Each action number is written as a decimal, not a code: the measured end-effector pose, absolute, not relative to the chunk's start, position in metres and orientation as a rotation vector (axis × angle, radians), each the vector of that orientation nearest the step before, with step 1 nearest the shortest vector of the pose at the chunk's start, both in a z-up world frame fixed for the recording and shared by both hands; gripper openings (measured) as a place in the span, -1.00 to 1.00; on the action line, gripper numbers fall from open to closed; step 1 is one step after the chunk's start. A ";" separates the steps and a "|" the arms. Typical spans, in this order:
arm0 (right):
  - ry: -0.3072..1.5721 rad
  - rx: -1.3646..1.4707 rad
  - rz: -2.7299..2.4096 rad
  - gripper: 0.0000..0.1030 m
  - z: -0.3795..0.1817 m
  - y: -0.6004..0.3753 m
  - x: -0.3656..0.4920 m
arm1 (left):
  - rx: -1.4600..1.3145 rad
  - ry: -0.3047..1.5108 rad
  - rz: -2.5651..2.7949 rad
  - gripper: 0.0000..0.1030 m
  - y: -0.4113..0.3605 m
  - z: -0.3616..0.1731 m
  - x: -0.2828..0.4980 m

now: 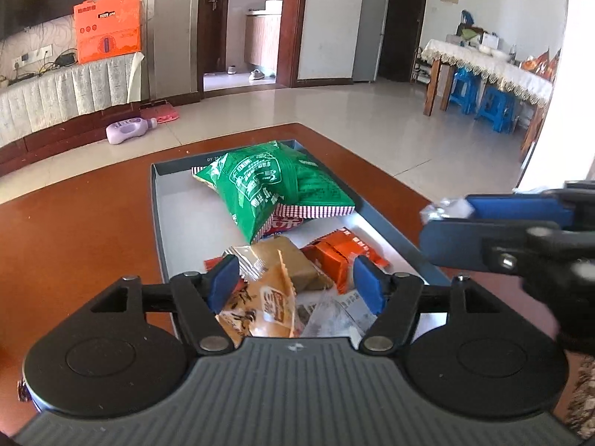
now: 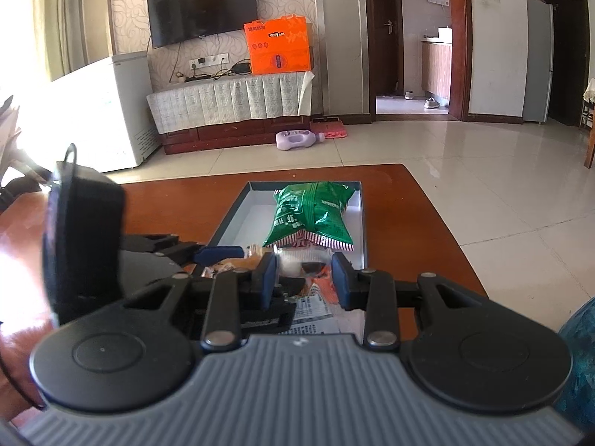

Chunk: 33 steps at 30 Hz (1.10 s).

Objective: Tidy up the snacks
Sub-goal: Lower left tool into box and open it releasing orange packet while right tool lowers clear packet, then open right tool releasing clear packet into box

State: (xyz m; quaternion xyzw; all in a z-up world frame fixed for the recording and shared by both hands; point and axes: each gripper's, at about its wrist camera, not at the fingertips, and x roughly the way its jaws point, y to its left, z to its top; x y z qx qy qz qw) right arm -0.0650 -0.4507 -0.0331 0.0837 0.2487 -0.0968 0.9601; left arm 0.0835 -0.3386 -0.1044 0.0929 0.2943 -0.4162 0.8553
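Left gripper (image 1: 295, 280) is released, jaws spread over the snack pile at the near end of the shallow box (image 1: 158, 200) on the brown surface (image 1: 74, 230), pads clear of the tan wrapped cake (image 1: 297, 260) and orange packet (image 1: 334, 256). Right gripper (image 2: 303, 273) is grasping a small clear-wrapped white snack (image 2: 293, 264) just above the box. Green snack bag (image 1: 275, 182) lies mid-box on a red-striped packet (image 1: 316, 211).
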 end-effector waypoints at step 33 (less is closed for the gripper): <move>0.619 0.208 -0.210 -0.20 -0.061 -0.421 -0.016 | 0.226 0.629 -0.883 0.44 -0.253 -0.089 0.053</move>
